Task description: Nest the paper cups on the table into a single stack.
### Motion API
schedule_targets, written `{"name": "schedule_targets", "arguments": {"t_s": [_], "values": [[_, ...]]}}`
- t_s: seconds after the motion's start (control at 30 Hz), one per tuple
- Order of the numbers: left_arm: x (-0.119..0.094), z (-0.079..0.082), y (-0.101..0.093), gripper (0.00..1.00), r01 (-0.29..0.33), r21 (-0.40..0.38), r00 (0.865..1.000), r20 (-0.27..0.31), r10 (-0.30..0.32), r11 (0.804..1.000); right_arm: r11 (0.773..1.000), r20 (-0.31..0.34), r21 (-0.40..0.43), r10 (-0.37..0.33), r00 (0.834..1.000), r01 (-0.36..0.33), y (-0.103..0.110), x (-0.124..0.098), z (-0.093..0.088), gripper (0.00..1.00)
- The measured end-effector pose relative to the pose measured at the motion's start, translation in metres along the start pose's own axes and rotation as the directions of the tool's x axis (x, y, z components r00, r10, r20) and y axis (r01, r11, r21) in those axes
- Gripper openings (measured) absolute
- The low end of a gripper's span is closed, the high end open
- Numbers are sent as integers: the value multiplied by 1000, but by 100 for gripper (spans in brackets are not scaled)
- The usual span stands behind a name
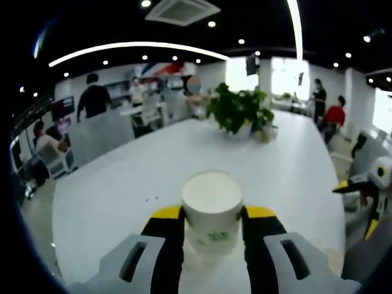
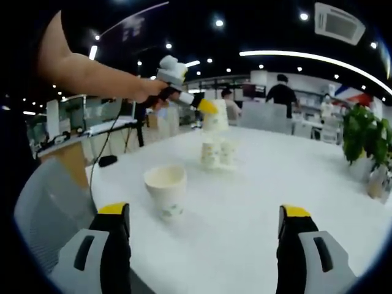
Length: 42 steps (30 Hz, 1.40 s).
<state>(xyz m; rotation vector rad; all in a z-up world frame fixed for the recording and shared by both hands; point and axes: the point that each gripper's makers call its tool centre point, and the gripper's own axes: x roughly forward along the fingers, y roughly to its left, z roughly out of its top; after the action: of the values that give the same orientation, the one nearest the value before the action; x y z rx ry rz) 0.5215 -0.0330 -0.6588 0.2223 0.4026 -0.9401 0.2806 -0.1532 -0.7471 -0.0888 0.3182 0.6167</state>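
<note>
A white paper cup (image 1: 211,208) with a green print sits between the yellow-tipped jaws of my left gripper (image 1: 213,214), which is shut on it above the white table (image 1: 122,202). In the right gripper view, a hand holds that left gripper (image 2: 211,110) with its cup (image 2: 215,117) in the air over two cups (image 2: 210,153) (image 2: 228,153) standing side by side on the table. A third cup (image 2: 165,190) stands upright and alone nearer to me, left of centre. My right gripper (image 2: 203,214) is open and empty, low over the table (image 2: 245,220); it also shows at the right edge (image 1: 358,187).
A potted plant (image 1: 239,110) (image 2: 364,138) stands at the far side of the table. A small black object with a cable (image 2: 107,160) lies near the table's left edge. Grey chairs (image 2: 43,208) ring the table, and people stand in the office behind.
</note>
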Motion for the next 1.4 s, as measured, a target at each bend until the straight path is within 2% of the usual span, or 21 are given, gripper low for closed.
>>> {"name": "schedule_targets", "arguments": {"t_s": [0.2,0.5,0.8,1.2,1.4], "values": [[-4,10,-1,35,13,-10,1000,9,-13,1000,1000,4,-4,1,1000,-1,0,0,1,100],[-7,15,-8,35,24,-7,1000,16,-24,1000,1000,7,-5,0,1000,0,0,1,3,100],[-12,19,-30,35,55,9,998,24,-55,998,1000,10,-7,2,1000,-2,0,1,5,100],[-32,35,-59,35,94,56,994,49,-97,994,1000,12,-14,6,1000,-6,2,1,5,100],[-39,38,-66,34,104,49,993,48,-106,993,1000,11,-18,13,1000,-13,4,2,6,99]]}}
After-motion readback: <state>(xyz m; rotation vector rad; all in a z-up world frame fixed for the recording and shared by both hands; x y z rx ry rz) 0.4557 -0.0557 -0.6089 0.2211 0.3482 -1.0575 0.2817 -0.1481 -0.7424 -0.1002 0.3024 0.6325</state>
